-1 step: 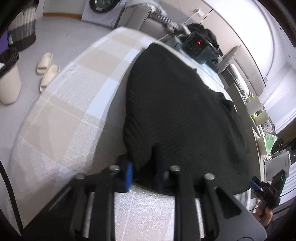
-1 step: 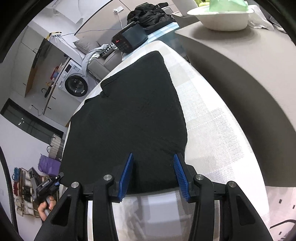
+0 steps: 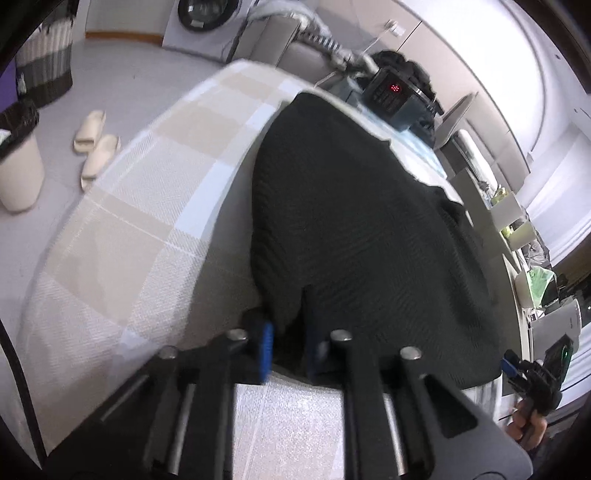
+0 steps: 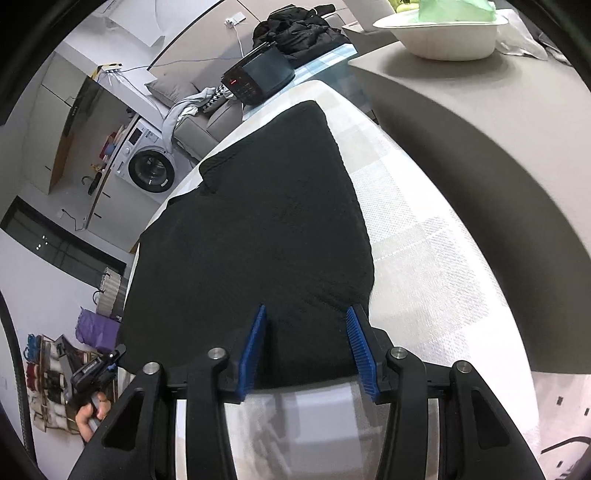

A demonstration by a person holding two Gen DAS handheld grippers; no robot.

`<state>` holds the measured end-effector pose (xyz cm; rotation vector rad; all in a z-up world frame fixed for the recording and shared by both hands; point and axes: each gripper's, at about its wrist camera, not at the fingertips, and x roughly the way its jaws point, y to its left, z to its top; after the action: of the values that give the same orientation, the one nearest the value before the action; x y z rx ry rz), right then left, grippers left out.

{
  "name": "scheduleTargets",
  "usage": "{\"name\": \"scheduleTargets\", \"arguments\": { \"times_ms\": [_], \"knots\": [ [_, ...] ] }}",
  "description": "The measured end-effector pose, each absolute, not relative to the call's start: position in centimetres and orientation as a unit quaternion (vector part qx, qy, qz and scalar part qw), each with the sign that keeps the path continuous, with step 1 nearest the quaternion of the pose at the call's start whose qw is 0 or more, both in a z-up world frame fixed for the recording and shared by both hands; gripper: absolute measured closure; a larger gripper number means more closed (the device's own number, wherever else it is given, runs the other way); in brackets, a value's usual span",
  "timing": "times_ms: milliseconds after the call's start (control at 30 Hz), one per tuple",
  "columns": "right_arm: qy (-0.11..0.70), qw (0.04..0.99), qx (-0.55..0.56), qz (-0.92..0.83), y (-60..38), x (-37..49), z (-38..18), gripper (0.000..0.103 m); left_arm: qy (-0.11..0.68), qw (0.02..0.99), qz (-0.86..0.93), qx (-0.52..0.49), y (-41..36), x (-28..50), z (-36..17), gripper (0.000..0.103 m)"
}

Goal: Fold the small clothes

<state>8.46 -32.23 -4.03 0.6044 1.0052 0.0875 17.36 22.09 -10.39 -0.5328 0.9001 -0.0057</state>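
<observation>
A black knitted garment (image 3: 369, 221) lies flat on a beige and white checked cloth (image 3: 147, 221) that covers the table. My left gripper (image 3: 291, 350) sits at the garment's near left corner. Its jaws are closing, and a bunched fold of the hem is pinched between them; the right finger is mostly hidden under the fabric. In the right wrist view the same garment (image 4: 258, 240) reaches away from my right gripper (image 4: 306, 350). That gripper stands open over the near right hem, with its blue pads (image 4: 255, 350) clear of the fabric on both sides.
A black device with a red display (image 4: 258, 77) sits at the table's far end, dark clothes (image 4: 295, 29) behind it. A grey counter (image 4: 480, 129) with a white bowl (image 4: 439, 33) runs along the right. Slippers (image 3: 96, 147) and a bin (image 3: 18, 166) stand on the floor left.
The left jaws have drawn together on the garment's near hem, which now bunches up between them. The right gripper and the rest of the garment look the same.
</observation>
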Motion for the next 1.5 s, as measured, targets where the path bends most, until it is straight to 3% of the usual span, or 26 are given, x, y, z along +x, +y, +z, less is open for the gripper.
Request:
{"name": "scheduleTargets", "arguments": {
  "times_ms": [433,500,567,767,933,1033,1067,1133,1167,1200,1300,1333,1367,1400,1500],
  "knots": [
    [0.471,0.834,0.28,0.063,-32.1,8.4,-4.0,0.057,0.43,0.864,0.003,-0.26,21.7,11.3,-10.3,0.095],
    [0.467,0.837,0.28,0.055,-32.2,8.5,-4.2,0.082,0.428,0.865,0.002,-0.262,21.6,11.2,-10.1,0.095],
    [0.462,0.837,0.29,0.049,-32.5,8.4,-4.2,0.099,0.425,0.868,-0.002,-0.258,21.6,10.6,-9.7,0.095],
    [0.474,0.843,0.251,0.042,-31.6,6.0,-2.2,0.101,0.431,0.865,0.004,-0.255,22.3,8.0,-8.9,0.095],
    [0.48,0.842,0.245,0.032,-32.0,3.5,-1.8,0.1,0.426,0.854,0.001,-0.298,23.8,6.1,-8.8,0.094],
    [0.471,0.836,0.276,0.04,-32.9,3.9,-1.9,0.089,0.413,0.852,-0.002,-0.321,25.0,5.9,-8.0,0.092],
    [0.467,0.835,0.288,0.044,-33.1,4.1,-1.9,0.083,0.407,0.855,-0.002,-0.322,25.2,6.0,-7.7,0.089],
    [0.457,0.837,0.296,0.046,-33.2,4.8,-2.1,0.069,0.405,0.856,0.0,-0.321,25.3,6.7,-7.4,0.061],
    [0.457,0.837,0.297,0.042,-33.1,5.1,-2.3,0.061,0.408,0.856,-0.001,-0.317,25.3,7.4,-7.5,0.055],
    [0.457,0.838,0.297,0.04,-33.1,5.5,-2.6,0.061,0.414,0.856,0.003,-0.309,24.9,8.1,-7.7,0.052],
    [0.451,0.841,0.295,0.041,-32.5,7.1,-3.3,0.061,0.427,0.854,-0.002,-0.296,23.9,10.1,-8.7,0.053],
    [0.45,0.842,0.294,0.04,-32.4,7.3,-3.5,0.062,0.433,0.854,0.0,-0.289,23.5,10.5,-9.1,0.066],
    [0.447,0.844,0.294,0.043,-32.3,7.6,-3.6,0.069,0.442,0.854,0.003,-0.276,23.1,10.8,-9.5,0.074],
    [0.442,0.846,0.294,0.053,-32.2,7.7,-3.6,0.082,0.446,0.853,0.005,-0.271,23.0,10.9,-9.7,0.085],
    [0.431,0.849,0.294,0.081,-32.0,7.2,-2.9,0.096,0.434,0.856,-0.001,-0.28,23.5,10.5,-9.8,0.092]
  ]
}}
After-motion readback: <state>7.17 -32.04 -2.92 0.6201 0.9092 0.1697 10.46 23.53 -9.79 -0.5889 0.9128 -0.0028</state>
